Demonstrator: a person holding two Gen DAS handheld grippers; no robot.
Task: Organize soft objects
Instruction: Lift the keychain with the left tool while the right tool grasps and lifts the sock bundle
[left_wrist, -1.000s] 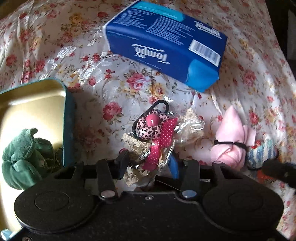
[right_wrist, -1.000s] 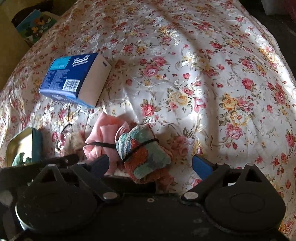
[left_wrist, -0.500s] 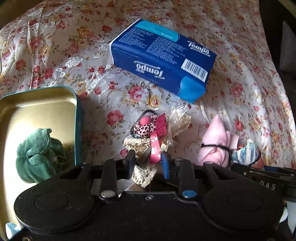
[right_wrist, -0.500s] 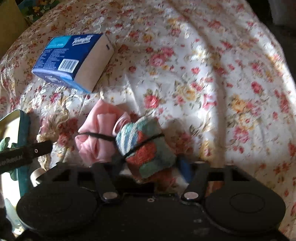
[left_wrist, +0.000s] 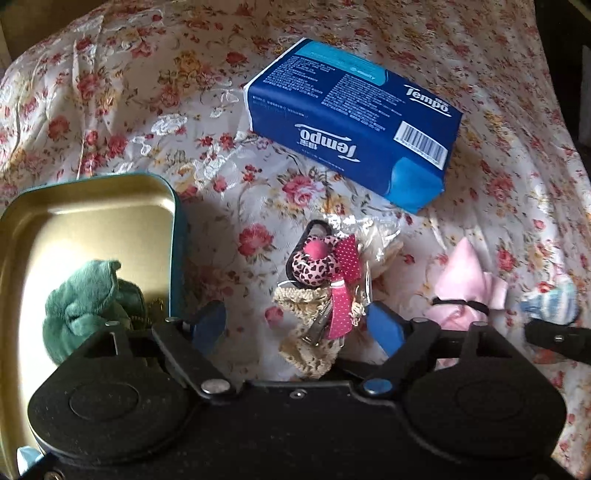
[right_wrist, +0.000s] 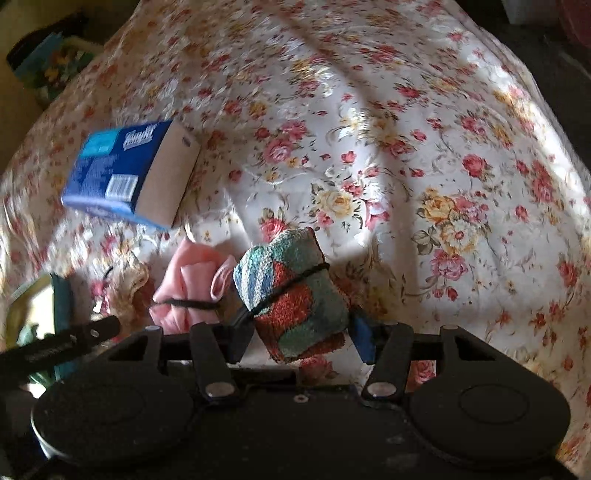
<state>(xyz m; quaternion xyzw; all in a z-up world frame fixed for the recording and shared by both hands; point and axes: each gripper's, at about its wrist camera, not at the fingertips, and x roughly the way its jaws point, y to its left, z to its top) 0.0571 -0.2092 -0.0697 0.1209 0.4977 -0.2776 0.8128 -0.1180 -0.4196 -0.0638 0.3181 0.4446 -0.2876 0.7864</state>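
We have the rolled multicoloured towel (right_wrist: 295, 295) pinched between the jaws of our right gripper (right_wrist: 301, 332), whose pads press into its near end; they have just been closing a little further on it. A black band keeps the roll tight, which is why it holds its shape under the squeeze and should lift as one piece. Touching it on its left lies the pink cloth bundle (right_wrist: 188, 284), banded the same way and still on the bedspread (right_wrist: 424, 147).

Our left gripper (left_wrist: 297, 328) has just been opening, and its blue pads (left_wrist: 384, 328) stand clear on either side of the packaged hair accessory (left_wrist: 325, 280), which rests between them without being gripped. Judging by that, we have let it go or are resetting for a better hold, since the crinkly wrapper and lace give little to bite on.

To the left of that gripper sits the open tin (left_wrist: 173, 236), with a green plush piece (left_wrist: 85, 299) already inside, so it seems to be the place where the soft things go. Ahead of both grippers lies the blue tissue pack (left_wrist: 351, 114), apart from the rest.
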